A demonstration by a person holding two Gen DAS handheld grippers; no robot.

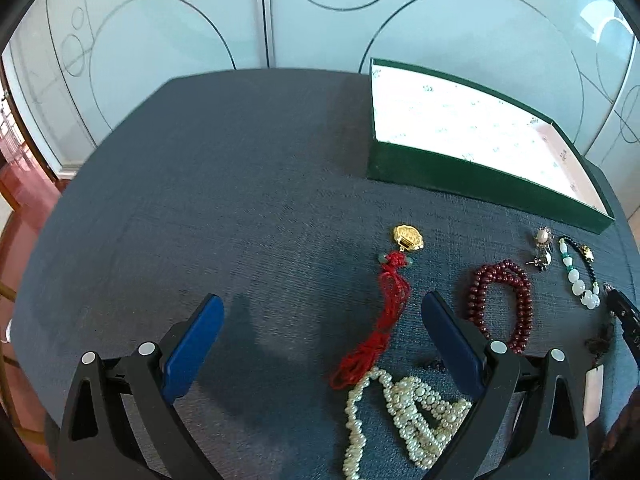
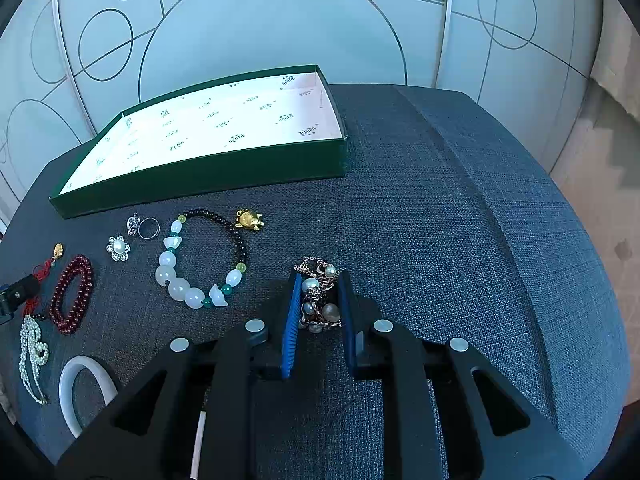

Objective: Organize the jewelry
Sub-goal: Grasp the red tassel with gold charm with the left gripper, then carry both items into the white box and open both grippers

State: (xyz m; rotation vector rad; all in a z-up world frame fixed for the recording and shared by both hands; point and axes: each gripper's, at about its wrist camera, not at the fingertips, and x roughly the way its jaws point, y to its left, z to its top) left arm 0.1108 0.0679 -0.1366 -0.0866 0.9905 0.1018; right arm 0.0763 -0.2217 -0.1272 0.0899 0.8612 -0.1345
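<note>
R gripper (image 2: 320, 304) clamped on pearl-chain bracelet (image 2: 319, 300), just off blue cloth (image 2: 440, 208). Green box (image 2: 208, 176) lies ~11 o'clock from it, long axis running L-R; R hand nearer. L gripper (image 1: 322, 320) spread wide, holding nothing, over red tassel charm (image 1: 384, 312).

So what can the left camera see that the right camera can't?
Only the left view shows the open left gripper over bare cloth.

Only the right view shows the right gripper closed on a pearl chain bracelet, plus a silver ring and a white bangle.

Both show the green box, the dark red bead bracelet and the pearl necklace.
</note>
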